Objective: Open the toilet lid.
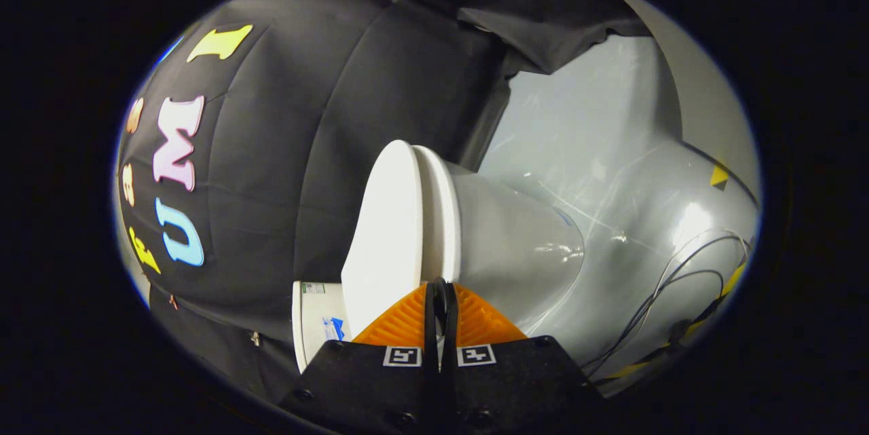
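Just one toilet lid (pixel 387 231), down, ahead of closed tongs (pixel 441 289).

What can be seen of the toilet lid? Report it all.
The smooth white plastic toilet lid is oval, glossy and closed flat against the white seat ring on the pale bowl. The camera is rolled, so it appears edge-on. The orange-fingered gripper is shut, its tips at the lid-seat seam; whether they touch is unclear.
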Demonstrator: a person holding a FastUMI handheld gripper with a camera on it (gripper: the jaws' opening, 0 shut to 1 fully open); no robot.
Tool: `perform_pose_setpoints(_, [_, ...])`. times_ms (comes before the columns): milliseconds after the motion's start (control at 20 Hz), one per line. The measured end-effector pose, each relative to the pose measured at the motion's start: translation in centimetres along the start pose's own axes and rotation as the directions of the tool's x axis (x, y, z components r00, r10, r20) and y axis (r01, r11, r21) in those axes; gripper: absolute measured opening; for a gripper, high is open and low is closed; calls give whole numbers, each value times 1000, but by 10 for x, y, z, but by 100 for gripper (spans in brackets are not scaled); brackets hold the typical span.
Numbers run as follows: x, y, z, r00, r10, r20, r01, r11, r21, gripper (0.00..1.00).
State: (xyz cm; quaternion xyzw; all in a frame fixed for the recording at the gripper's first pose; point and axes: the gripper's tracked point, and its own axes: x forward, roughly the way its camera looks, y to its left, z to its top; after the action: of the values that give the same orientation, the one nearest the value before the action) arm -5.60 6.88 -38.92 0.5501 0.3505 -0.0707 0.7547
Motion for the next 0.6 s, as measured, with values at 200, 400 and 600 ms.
perform_pose_setpoints(200, [-14,48,7,999,35,42,-25,977,-212,5])
perform_pose_setpoints(400, [-29,97,12,993,83,84,-53,949,-312,5])
perform_pose_setpoints(600, [-47,155,4,983,157,99,-94,883,-460,5])
